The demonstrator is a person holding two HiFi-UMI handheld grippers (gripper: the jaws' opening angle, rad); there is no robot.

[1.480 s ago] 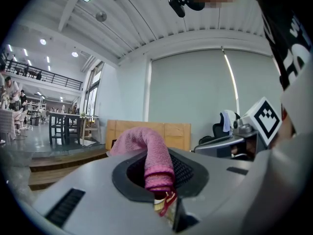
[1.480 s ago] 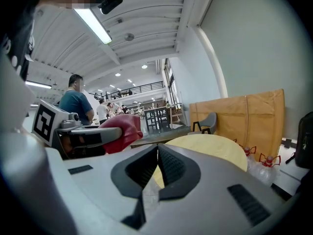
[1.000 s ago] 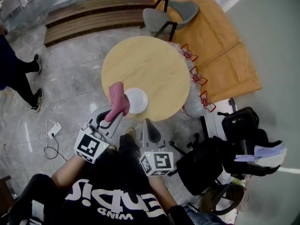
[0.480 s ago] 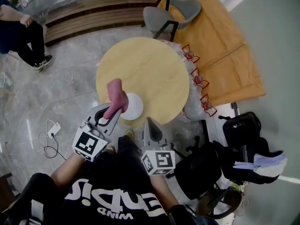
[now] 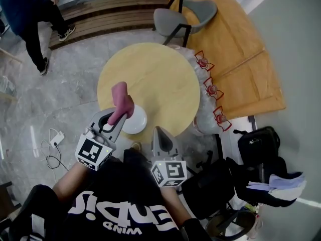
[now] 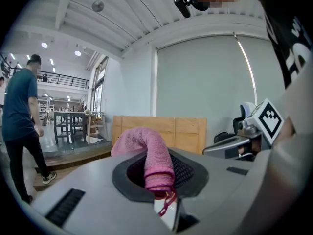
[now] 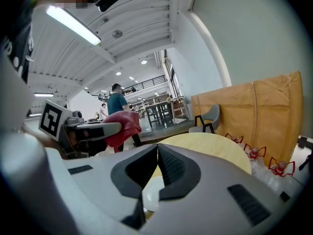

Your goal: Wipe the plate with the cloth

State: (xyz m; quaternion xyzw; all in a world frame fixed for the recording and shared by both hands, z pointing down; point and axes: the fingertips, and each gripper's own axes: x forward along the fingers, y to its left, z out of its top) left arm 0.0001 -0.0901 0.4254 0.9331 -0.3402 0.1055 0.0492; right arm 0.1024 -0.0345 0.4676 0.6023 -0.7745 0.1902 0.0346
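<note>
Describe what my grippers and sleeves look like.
The left gripper and right gripper are light grey wedge-shaped shells with black ribbed pads. Each carries a white cube with black square markers. The shirt is black with white lettering.

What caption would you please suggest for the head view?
Left tongs hold pink cloth by white plate on round table.

A round table (image 5: 150, 79) and grey chair (image 5: 183, 15) are standing on a shiny stone floor (image 5: 75, 89), with more tables (image 6: 66, 119) sitting behind: a big café hall.
</note>
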